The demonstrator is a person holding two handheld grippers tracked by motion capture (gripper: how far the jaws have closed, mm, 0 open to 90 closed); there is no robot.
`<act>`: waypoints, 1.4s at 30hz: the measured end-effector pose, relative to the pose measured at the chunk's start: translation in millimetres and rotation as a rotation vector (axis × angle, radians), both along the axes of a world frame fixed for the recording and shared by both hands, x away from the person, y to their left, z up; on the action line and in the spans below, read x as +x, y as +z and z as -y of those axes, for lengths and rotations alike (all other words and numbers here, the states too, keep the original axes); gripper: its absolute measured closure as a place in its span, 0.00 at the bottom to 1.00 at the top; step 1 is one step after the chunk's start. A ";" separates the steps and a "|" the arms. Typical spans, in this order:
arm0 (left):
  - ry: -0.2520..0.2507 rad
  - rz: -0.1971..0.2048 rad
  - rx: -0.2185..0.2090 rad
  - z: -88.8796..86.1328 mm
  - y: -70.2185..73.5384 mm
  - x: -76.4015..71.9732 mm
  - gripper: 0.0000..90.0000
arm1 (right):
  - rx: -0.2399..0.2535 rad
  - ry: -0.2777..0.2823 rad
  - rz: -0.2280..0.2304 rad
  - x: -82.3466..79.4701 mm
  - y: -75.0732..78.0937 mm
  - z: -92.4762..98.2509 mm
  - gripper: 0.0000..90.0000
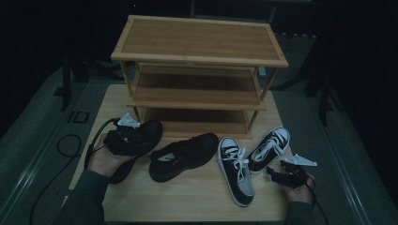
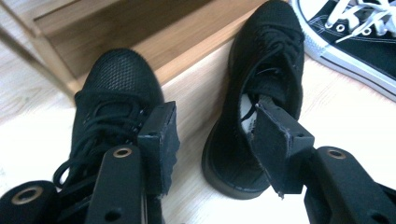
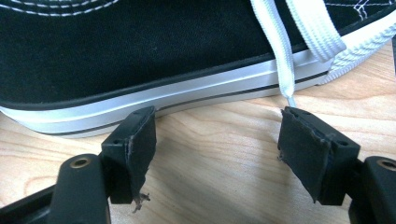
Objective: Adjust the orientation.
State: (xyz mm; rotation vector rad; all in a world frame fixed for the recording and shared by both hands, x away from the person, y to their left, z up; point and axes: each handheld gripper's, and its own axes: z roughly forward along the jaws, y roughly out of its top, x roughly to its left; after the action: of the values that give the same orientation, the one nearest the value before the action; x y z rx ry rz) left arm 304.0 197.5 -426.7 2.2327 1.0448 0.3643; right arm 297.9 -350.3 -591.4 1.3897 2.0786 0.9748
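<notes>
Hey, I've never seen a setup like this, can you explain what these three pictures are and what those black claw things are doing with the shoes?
A person sits at a wooden table and holds a hand-operated two-jaw gripper in each hand. The high view looks down from above the person. The other two pictures come from small cameras riding on each gripper, looking along its black jaws.

On the table stands a three-tier bamboo shoe rack. In front of it lie two black mesh sneakers, the left one and the middle one, plus two black canvas sneakers with white laces.

The left gripper is open, with one jaw over the left sneaker's laces and bare table between the jaws; nothing is gripped. The right gripper is also open and empty, low over the table beside a canvas sneaker's white sole.
</notes>
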 end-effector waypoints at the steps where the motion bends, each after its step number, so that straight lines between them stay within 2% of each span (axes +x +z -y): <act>1: -0.005 0.001 0.003 1.9 -0.8 1.0 0.56 | 0.000 0.001 0.000 0.0 0.0 0.1 0.30; 4: -0.015 -0.005 0.011 5.7 -2.4 3.9 0.57 | 0.000 0.001 0.000 0.1 0.0 0.1 0.30; 12: -0.040 -0.034 -0.003 23.5 -14.6 19.3 0.57 | -0.003 0.005 0.002 0.3 0.0 0.5 0.30; 20: -0.058 -0.072 0.027 36.8 -26.3 31.2 0.57 | -0.002 0.004 0.000 0.2 0.0 0.4 0.30; 32: -0.075 -0.104 0.049 48.0 -38.4 38.9 0.57 | -0.001 0.004 -0.001 0.2 0.0 0.4 0.30; 37: -0.084 -0.121 0.052 53.0 -42.5 41.0 0.62 | -0.001 0.004 -0.001 0.3 0.1 0.4 0.30; 39: -0.104 -0.129 0.072 56.9 -45.6 43.9 0.64 | -0.001 0.004 -0.001 0.3 0.1 0.4 0.30; 42: -0.105 -0.140 0.090 61.7 -49.5 46.5 0.68 | 0.000 0.005 -0.001 0.3 0.1 0.4 0.30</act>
State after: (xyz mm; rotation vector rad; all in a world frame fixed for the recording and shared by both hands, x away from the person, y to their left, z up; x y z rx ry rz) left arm 350.5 135.7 -476.2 2.4116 0.9940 0.2159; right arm 298.2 -350.7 -591.3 1.3861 2.0834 0.9757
